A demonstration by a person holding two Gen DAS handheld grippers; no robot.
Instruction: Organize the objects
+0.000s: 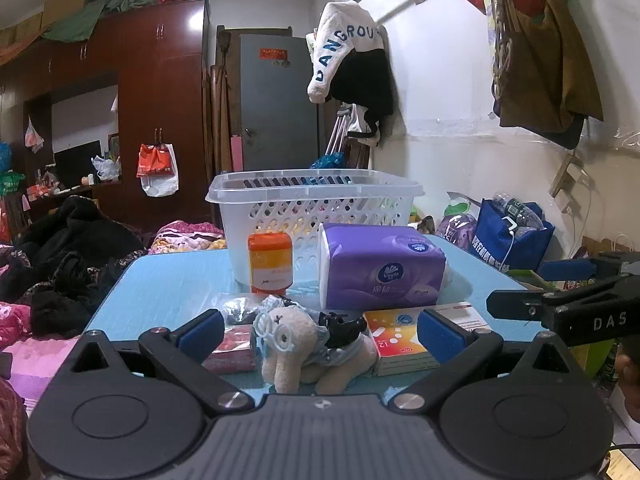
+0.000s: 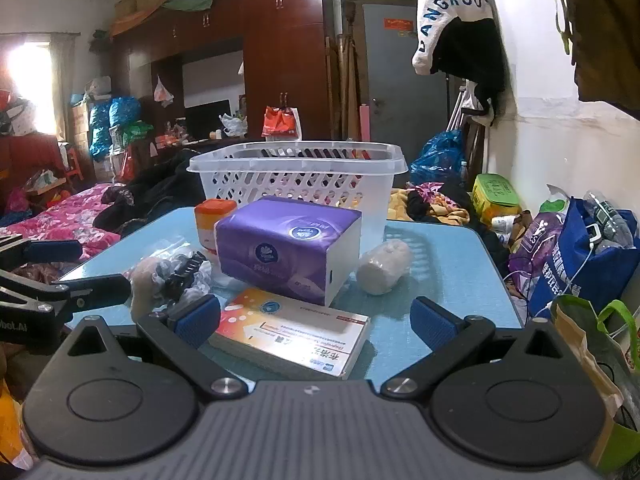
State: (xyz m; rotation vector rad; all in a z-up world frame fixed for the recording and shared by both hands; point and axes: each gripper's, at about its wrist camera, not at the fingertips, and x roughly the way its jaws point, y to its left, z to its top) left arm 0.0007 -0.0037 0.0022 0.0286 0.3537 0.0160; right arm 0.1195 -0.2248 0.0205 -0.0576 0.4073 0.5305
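Note:
A white plastic basket (image 1: 316,200) (image 2: 298,172) stands at the far side of the blue table (image 1: 168,280) (image 2: 436,260). In front of it are an orange-capped bottle (image 1: 269,262) (image 2: 212,220), a purple tissue pack (image 1: 380,268) (image 2: 286,244), a flat medicine box (image 1: 404,336) (image 2: 296,334), a white roll (image 2: 383,266), a cream plush toy with blue glasses (image 1: 296,344) and a black hair clip (image 1: 344,328) (image 2: 182,270). My left gripper (image 1: 320,330) is open around the plush toy. My right gripper (image 2: 316,320) is open, with the medicine box between its fingers.
Clear bags with small items (image 1: 236,308) lie left of the plush. A blue bag (image 1: 512,236) (image 2: 588,260) and a green-handled paper bag (image 2: 600,344) stand right of the table. A bed with clothes (image 1: 60,248) lies to the left.

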